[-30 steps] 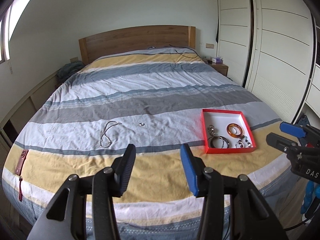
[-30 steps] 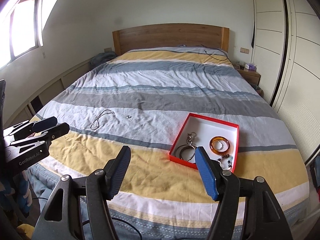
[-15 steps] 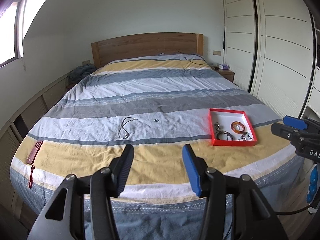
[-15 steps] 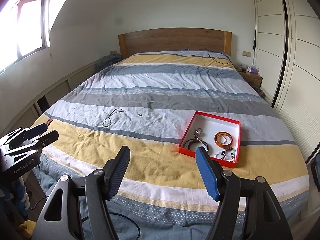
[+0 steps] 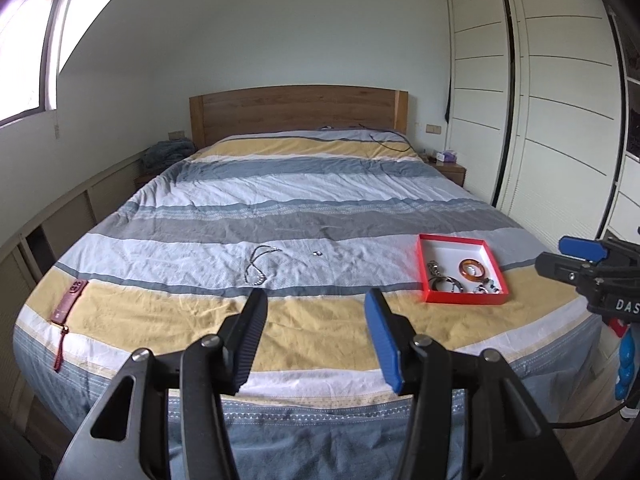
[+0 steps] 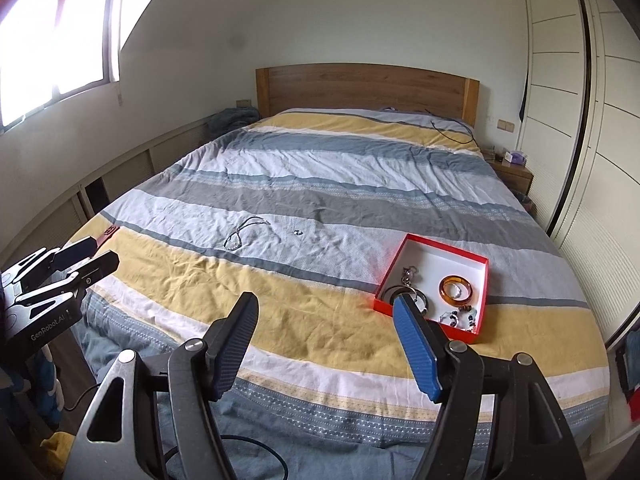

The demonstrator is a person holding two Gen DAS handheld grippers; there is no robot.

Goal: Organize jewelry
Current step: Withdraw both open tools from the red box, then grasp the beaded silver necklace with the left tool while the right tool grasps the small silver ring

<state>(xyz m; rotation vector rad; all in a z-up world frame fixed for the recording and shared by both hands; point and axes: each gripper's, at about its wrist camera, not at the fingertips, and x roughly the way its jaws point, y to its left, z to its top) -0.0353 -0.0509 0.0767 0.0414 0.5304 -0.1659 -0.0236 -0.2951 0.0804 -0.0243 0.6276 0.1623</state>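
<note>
A red box (image 5: 424, 268) (image 6: 482, 294) with a white inside lies on the striped bed, holding an amber bangle (image 5: 473, 271) (image 6: 456, 288), a dark bracelet, a keyring and beads. A silver necklace (image 5: 258, 265) (image 6: 240, 232) and a small ring (image 5: 317, 253) (image 6: 298, 232) lie loose on the bedspread left of the box. My left gripper (image 5: 316, 300) is open and empty, held back from the foot of the bed. My right gripper (image 6: 326, 302) is open and empty, also back from the bed, its blue finger overlapping the box's near corner in view.
A red phone case with a strap (image 5: 69, 300) lies at the bed's left edge. A black cable (image 6: 452, 128) lies near the wooden headboard (image 5: 298, 110). White wardrobes (image 5: 560, 120) stand on the right, a nightstand (image 6: 512, 172) beside the bed.
Both grippers have pulled back and risen away from the bed, so the box and loose jewelry look smaller and farther. Both stay open and empty.
</note>
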